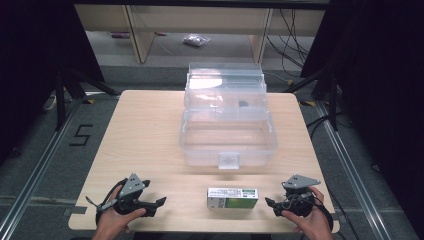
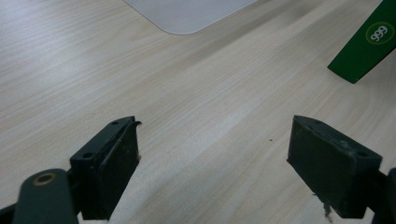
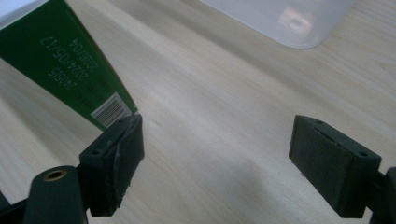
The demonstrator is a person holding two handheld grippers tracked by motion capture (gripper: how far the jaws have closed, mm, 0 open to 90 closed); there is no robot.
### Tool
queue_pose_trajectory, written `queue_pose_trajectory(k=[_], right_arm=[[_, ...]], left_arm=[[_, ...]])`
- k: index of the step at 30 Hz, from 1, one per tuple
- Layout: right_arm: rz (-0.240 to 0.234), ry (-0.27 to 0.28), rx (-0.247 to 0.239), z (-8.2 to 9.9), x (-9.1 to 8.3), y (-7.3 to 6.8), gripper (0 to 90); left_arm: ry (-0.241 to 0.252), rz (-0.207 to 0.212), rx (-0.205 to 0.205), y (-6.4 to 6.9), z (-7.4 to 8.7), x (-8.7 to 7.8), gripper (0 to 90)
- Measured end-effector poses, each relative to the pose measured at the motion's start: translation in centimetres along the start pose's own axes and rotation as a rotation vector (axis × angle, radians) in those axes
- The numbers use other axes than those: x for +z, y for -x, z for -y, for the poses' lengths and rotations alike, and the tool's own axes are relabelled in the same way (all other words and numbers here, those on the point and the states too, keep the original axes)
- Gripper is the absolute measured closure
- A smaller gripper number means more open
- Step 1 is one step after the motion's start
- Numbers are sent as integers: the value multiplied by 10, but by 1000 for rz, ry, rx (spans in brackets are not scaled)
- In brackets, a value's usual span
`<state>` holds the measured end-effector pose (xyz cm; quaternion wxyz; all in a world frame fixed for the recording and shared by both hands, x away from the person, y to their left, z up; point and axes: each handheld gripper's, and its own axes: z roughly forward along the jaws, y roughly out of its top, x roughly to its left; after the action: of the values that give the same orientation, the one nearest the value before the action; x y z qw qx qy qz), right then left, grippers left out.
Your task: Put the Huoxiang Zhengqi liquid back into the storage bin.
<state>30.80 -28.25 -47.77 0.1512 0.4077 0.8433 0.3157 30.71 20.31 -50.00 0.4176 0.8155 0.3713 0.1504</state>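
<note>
Landmark: the green-and-white carton point(image 1: 232, 198), lying flat on its long side near the front edge of the counter point(image 1: 145, 130).

Nearest, to either side of the carton: left gripper point(image 1: 159, 202) to its left, well apart; right gripper point(image 1: 270, 203) just beside its right end. Both held low over the counter, jaws pointing inward at the carton. Left jaws stand wide apart with nothing between them, bare wood under them. Right jaws equally wide, also empty; the left-hand pad in the right gripper view sits just short of the carton's barcode corner, contact not certain.

Handling, as a judgement: small printed cardboard box, likely light and fairly stiff, but the walls would dent under a hard squeeze. Smooth print could slide. Best hold looks to be across the short width near the middle, or end to end between both grippers.

Beyond the carton: clear plastic box point(image 1: 227, 140), open-topped, latch tab facing the carton, lid point(image 1: 225, 82) hinged up behind it.

View differences: right gripper view gives date codes and barcode on the carton point(image 3: 65, 65); left gripper view catches a green corner point(image 2: 366, 46) marked "999". High view alone gives the whole layout.
</note>
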Motion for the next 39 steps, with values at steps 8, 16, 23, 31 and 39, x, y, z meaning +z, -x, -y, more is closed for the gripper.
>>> queue_pose_trajectory(k=[8,16,23,31,39], right_arm=[[-13,-24,-51,-8,-7,-1,196],[-15,-40,-107,-17,-15,-5,197],[-30,-66,-142,-26,-22,-15,190],[-49,-89,-209,-37,-28,-21,188],[-53,-80,-269,-48,-33,-24,180]], left_arm=[[12,-7,-31,1,1,1,158],[16,-7,-35,1,1,2,158],[11,-11,-32,1,1,2,158],[16,-6,-35,2,1,2,158],[14,-10,-34,2,1,2,158]])
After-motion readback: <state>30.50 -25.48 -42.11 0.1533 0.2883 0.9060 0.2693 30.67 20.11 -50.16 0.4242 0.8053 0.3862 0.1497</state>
